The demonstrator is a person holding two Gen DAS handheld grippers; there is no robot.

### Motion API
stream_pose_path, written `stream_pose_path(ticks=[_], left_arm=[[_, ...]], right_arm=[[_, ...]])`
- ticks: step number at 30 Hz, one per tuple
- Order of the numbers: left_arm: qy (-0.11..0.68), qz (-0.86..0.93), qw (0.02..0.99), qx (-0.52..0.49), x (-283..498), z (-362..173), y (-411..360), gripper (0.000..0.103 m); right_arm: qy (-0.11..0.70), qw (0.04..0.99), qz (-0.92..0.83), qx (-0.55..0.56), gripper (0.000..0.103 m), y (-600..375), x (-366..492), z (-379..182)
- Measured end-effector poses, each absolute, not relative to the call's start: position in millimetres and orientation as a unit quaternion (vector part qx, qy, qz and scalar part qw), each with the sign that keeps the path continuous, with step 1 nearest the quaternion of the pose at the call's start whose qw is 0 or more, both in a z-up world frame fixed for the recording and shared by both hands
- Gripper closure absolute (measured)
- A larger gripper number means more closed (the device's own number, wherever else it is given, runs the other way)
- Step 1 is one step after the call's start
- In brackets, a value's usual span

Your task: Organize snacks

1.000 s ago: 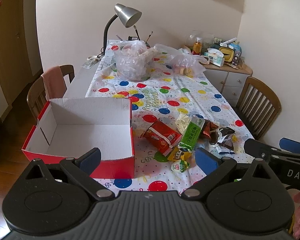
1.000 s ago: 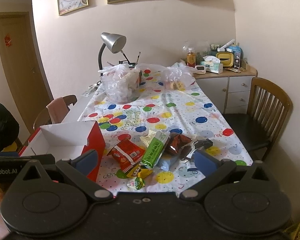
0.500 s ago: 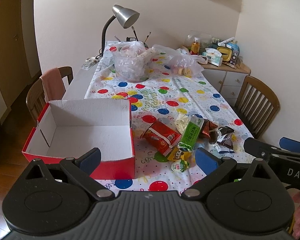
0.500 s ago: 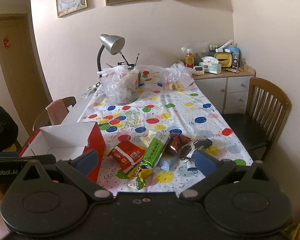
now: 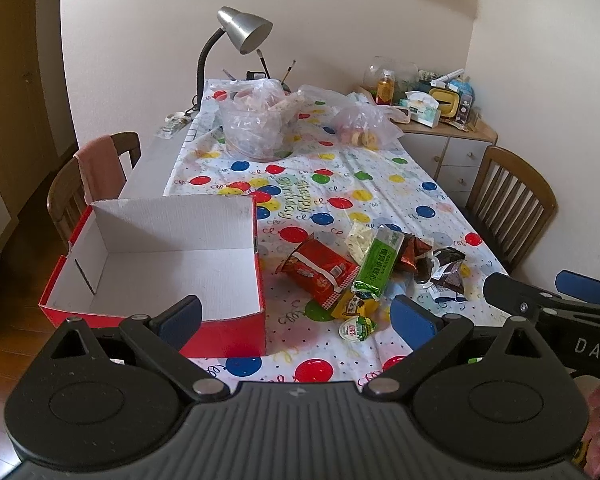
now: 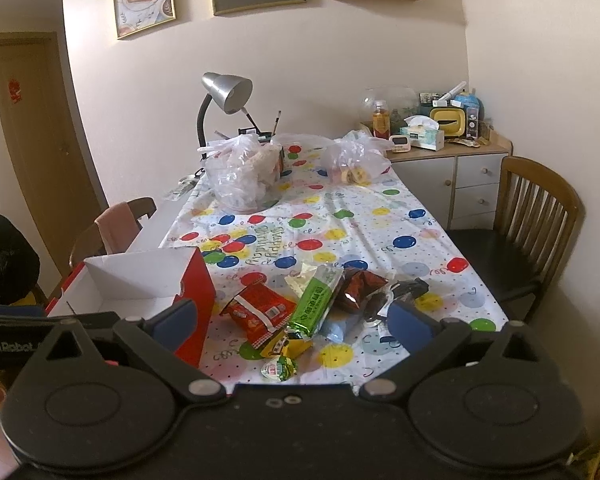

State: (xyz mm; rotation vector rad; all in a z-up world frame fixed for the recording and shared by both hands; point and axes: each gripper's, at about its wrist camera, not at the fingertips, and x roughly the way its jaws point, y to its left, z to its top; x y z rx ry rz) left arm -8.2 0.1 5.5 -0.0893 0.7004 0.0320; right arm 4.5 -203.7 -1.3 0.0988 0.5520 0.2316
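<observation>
Snacks lay heaped at centre frame on the balloon-print tablecloth (image 5: 364, 196), beyond both sets of tongs and touched by neither. My left gripper (image 5: 296, 316) hung spread wide and empty at the bottom of its view, with the small jelly cup (image 5: 356, 328) framed between its blue pads (image 5: 414, 316). My right gripper (image 6: 292, 320) was likewise wide and empty. In the pile, the red packet (image 5: 320, 272) lay left of the green packet (image 5: 378, 266), a yellow packet (image 5: 354, 305) showed under their near ends, and dark wrappers (image 5: 444, 270) lay to the right. The red box (image 5: 156, 264) stood open at lower left, just beside the red packet. Further up the frame sat two clear plastic bags (image 5: 256, 124) and a desk lamp (image 5: 236, 40); a wooden chair (image 5: 512, 200) stood at right.
</observation>
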Motion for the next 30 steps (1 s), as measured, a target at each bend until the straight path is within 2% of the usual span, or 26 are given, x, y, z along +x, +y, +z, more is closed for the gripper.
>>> stream_pose_path(ticks=[12,30], left_arm=[[0.356,0.02,0.933,-0.047,11,-1,-9,0.002],[0.409,0.015,0.912,-0.027,83,-30,-59,0.002]], right_arm=[[0.279,0.952,0.119,0.052,0.001,-209,14,-8],[0.298,0.943,0.139,0.048,0.001,-248,73,-28]])
